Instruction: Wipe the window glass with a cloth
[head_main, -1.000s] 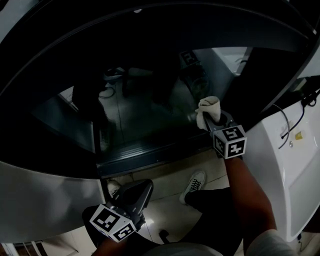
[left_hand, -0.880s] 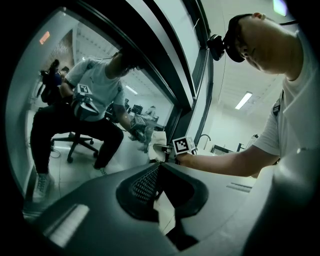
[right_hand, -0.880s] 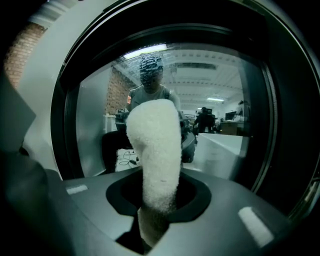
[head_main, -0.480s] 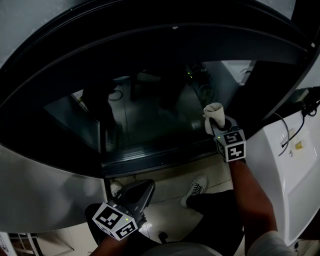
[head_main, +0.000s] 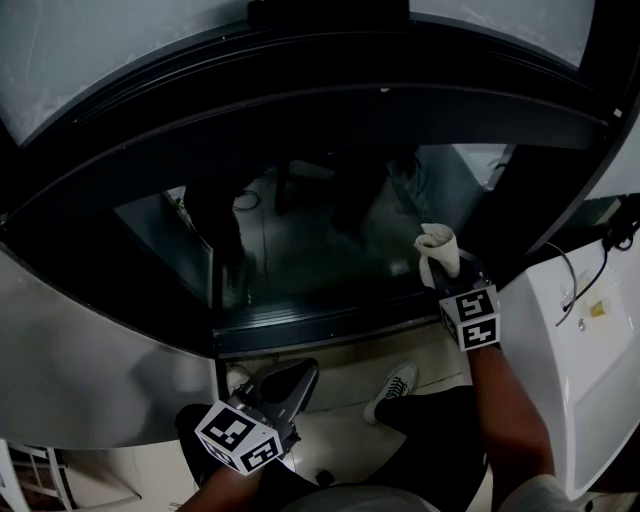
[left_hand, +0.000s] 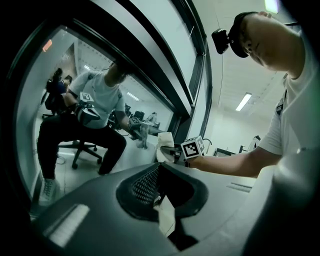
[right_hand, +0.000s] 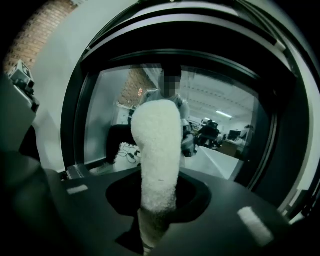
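The right tool (head_main: 447, 272) is raised to the lower right corner of the window glass (head_main: 300, 240), close to the dark post at that side of the window frame (head_main: 300, 110). Its jaws are clamped on a white cloth (head_main: 437, 248). Seen along that tool's own jaws, the cloth (right_hand: 159, 150) rises out of the dark hollow between them as a thick, fuzzy roll that widens to a rounded top and stands in front of the pane. The cloth is right at the glass, with its own reflection just beside it, but I cannot tell whether it actually presses on the surface. The pane is dark and mirrors the room, showing a seated figure holding both tools. The left tool (head_main: 290, 375) hangs low, down by the person's lap and over the pale floor (head_main: 330, 440), well apart from the window. Its jaws are drawn together with nothing between them; its own view shows only the meshed pad of one finger and a narrow pale sliver lower down. A white shoe (head_main: 392, 384) rests on the floor below the sill, between the two tools. To the right of the window stands a white panel (head_main: 560, 360) with a thin dark cable (head_main: 572, 262) looping across its upper part.
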